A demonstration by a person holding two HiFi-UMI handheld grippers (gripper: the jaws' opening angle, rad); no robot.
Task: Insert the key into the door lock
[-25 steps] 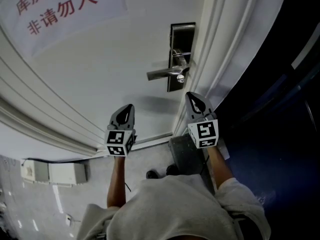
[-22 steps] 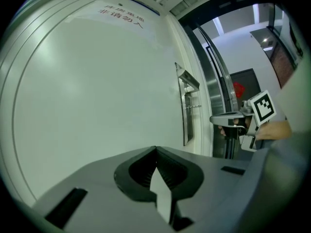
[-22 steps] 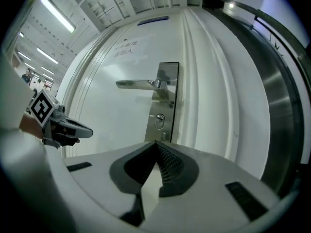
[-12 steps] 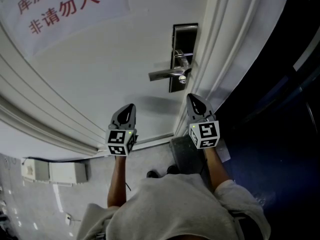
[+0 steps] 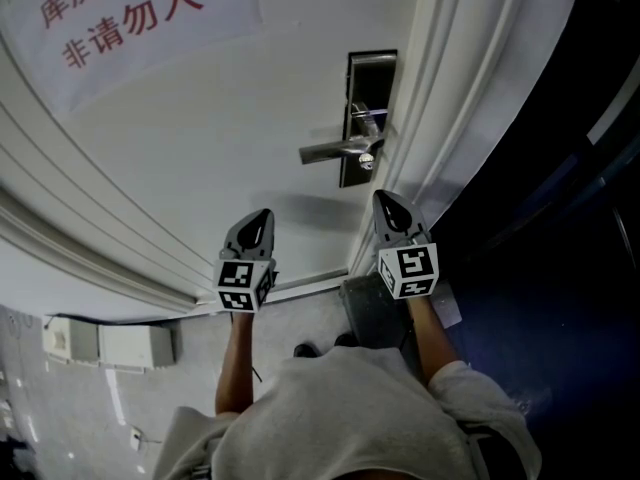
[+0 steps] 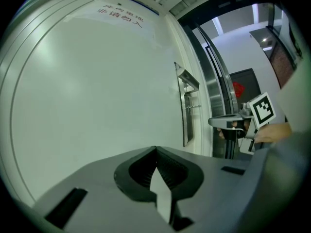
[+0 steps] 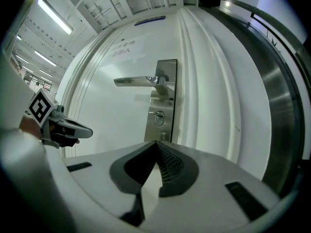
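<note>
The right gripper (image 7: pixel 155 142) is held level with its jaws closed tip to tip. The lock (image 7: pixel 159 118) is seen just ahead of its tips, apart from them, under the handle (image 7: pixel 138 81). The left gripper (image 6: pixel 155 148), jaws likewise together, is held to its left, faced at the door (image 6: pixel 97 106).

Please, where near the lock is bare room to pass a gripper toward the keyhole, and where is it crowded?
Free: the bare door panel left of the lock plate, below the red-lettered sign. In the right gripper view, the plate under the lever handle, around the keyhole, is unobstructed. Crowded: the plate's right edge, close against the door frame.
</note>
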